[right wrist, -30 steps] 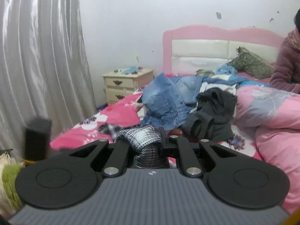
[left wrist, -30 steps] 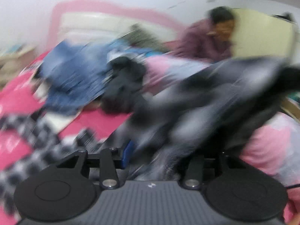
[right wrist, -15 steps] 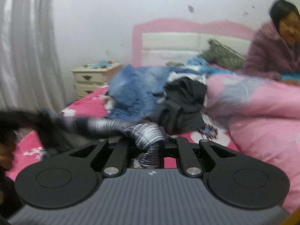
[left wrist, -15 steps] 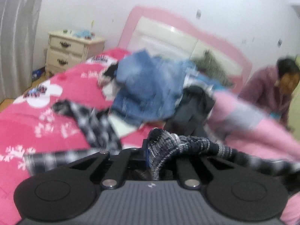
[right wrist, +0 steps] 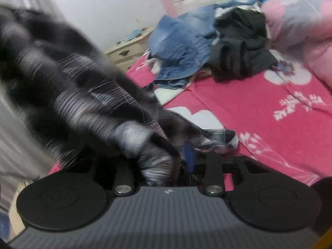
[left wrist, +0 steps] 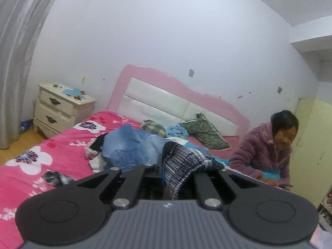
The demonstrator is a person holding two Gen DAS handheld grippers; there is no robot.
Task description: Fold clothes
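Left gripper is pinched tight on one end of the plaid shirt; cloth bunches up betw. the jaws and drapes off to its right side, so that's the way the rest of the garment runs from my left hand. Right gripper has the other part of the same plaid shirt betw. its fingers, but its jaws are easing apart, w/ fabric bunched in the gap; I can't tell for sure if the pads press on it. From the right gripper the shirt streams up and to the left, blurred, so its long axis runs hand to hand, left end high, right end low, near the pink bedsheet. A loose plaid edge lies on the sheet just ahead of the right fingers. My guess: next move turns on that slope — the right hand is the nearer one to the bed, so it sets its end down while the left holds its end up. Pile of denim and dark clothes sits farther ahead of both grippers, well apart from the shirt. Risk, as I judge it: right end slips out before it's laid flat.
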